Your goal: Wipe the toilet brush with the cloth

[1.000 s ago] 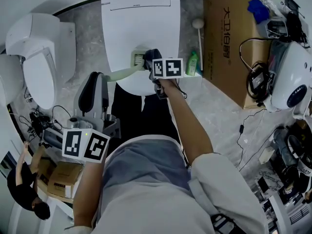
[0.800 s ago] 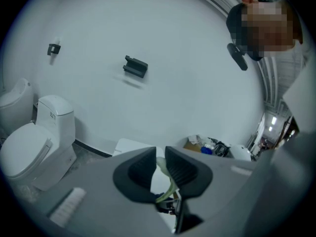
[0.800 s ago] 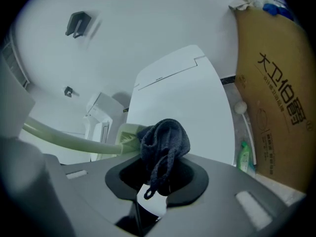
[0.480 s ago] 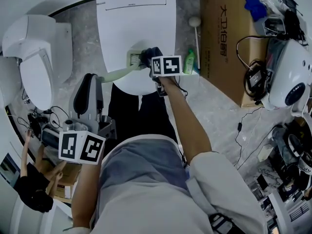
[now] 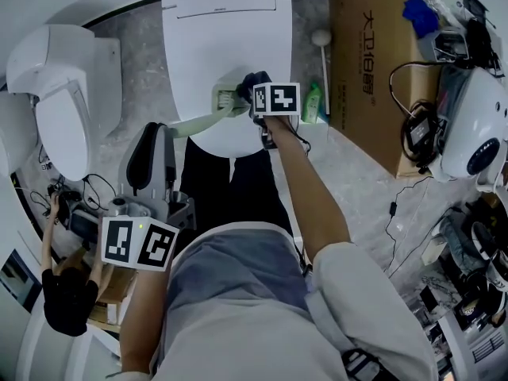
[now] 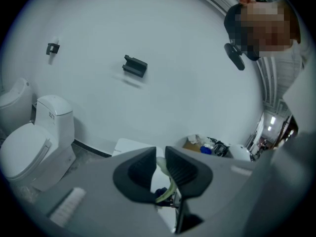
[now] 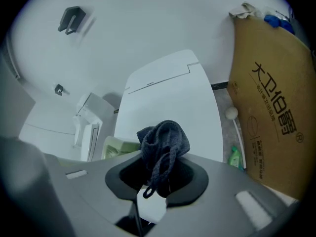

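Note:
The toilet brush is pale green, and its handle runs from my left gripper up to its head over the closed toilet lid. In the left gripper view the left gripper is shut on the thin green handle. My right gripper is shut on a dark blue cloth, which sits right against the brush head. In the right gripper view the cloth bulges out of the right gripper, with the green brush head just to its left.
A white toilet with its lid closed is straight ahead, and a second toilet stands at the left. A cardboard box, a white-tipped stick and a green bottle are at the right, beyond them cables and gear. A person is at lower left.
My right gripper with the cloth has edged slightly farther along the brush head. The left gripper has kept its hold on the handle, hardly moving.

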A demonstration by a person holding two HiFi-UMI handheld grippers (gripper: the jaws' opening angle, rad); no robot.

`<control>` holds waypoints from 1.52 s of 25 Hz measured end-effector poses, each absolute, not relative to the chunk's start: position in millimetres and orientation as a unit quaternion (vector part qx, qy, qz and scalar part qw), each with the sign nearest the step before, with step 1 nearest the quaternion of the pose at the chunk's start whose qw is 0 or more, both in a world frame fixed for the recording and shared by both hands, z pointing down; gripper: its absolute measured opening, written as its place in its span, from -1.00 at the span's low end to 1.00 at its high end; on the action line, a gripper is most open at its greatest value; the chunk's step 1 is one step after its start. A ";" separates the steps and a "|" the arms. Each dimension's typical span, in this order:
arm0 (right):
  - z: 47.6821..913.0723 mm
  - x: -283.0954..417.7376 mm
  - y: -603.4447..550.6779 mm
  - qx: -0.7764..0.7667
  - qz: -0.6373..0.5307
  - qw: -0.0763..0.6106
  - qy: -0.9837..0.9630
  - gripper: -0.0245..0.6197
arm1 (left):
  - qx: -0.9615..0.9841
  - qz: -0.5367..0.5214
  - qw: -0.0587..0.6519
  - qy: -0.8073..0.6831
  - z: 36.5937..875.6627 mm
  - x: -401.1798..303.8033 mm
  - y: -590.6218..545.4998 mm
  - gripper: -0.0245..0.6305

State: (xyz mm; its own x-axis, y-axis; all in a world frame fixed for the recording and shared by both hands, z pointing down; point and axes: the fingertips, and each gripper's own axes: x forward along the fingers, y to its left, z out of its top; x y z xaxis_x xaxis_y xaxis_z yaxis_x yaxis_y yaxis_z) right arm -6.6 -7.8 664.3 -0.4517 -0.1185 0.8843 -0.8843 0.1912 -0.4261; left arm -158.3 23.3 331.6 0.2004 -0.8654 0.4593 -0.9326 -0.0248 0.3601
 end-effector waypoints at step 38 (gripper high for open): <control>597.7 -115.1 -11.5 0.069 0.382 0.423 -0.819 -0.64 | 0.691 0.003 0.305 -0.655 333.2 -166.2 32.9 -0.93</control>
